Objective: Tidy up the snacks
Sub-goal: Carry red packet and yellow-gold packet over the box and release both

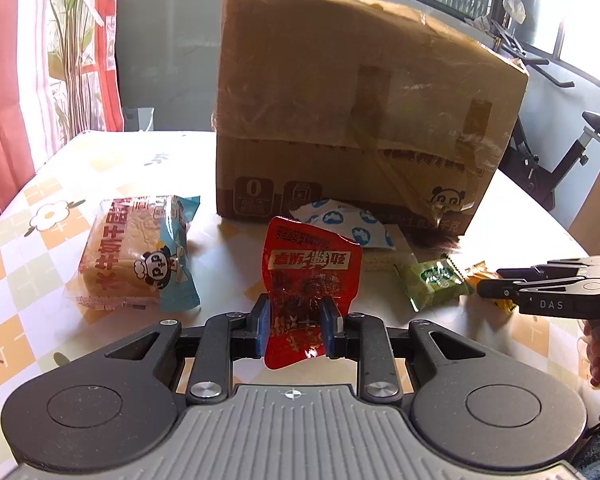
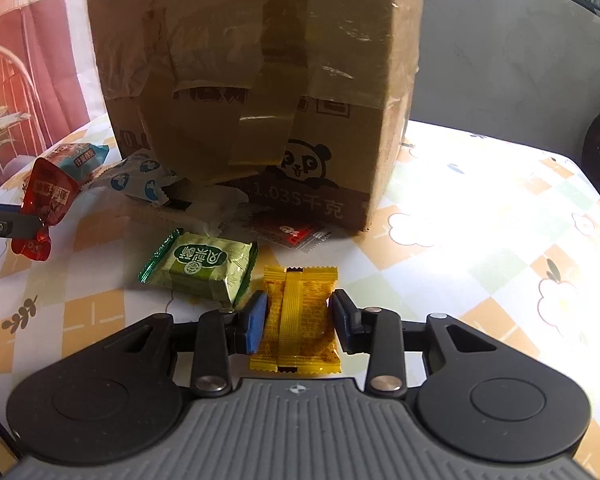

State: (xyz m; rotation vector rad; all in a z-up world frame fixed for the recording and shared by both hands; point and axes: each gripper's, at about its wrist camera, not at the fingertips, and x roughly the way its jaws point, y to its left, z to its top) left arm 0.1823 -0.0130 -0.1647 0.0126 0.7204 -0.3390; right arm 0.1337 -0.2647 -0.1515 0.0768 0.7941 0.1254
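Left gripper (image 1: 294,322) is clamped on a red packet (image 1: 306,280), held upright clear of the table (image 1: 28,240). Right gripper (image 2: 300,322) straddles a yellow packet (image 2: 298,316) lying flat on the table; blue pads sit at both its sides, but firm contact cannot be confirmed. A green packet (image 2: 204,270) lies just left of the yellow one. A bread pack (image 1: 136,252) and a blue-white sachet (image 1: 346,222) lie before the taped carton (image 1: 356,112).

Tall cardboard box (image 1: 364,112) blocking the far bench (image 2: 480,240), snack packets (image 2: 200,268) strewn before it, open bench rightward.
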